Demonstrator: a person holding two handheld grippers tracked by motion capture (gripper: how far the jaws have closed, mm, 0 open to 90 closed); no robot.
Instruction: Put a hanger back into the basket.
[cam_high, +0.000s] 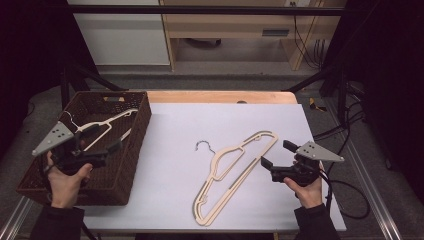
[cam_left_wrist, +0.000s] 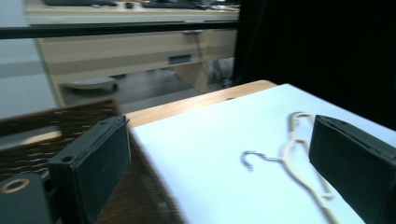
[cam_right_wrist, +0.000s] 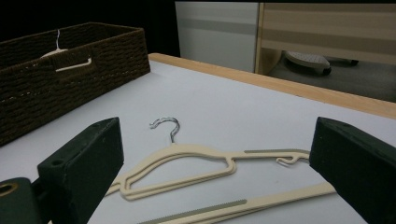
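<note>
A cream hanger (cam_high: 235, 172) with a metal hook (cam_high: 202, 145) lies flat on the white table top (cam_high: 180, 125). My right gripper (cam_high: 275, 153) is open beside its right end, with nothing between the jaws. In the right gripper view the hanger (cam_right_wrist: 187, 156) lies just beyond that gripper (cam_right_wrist: 217, 135). A second cream hanger (cam_high: 102, 127) rests inside the brown woven basket (cam_high: 131, 165) at the left. My left gripper (cam_high: 107, 138) hovers over the basket, open and empty. From the left gripper (cam_left_wrist: 219, 135) I see the table hanger (cam_left_wrist: 299, 154) to the right.
The basket (cam_right_wrist: 93, 60) stands at the table's left edge, partly overhanging it. A wooden strip (cam_high: 220, 96) borders the far edge of the table. Cables (cam_high: 345, 195) trail off the right side. Cabinets stand on the floor beyond.
</note>
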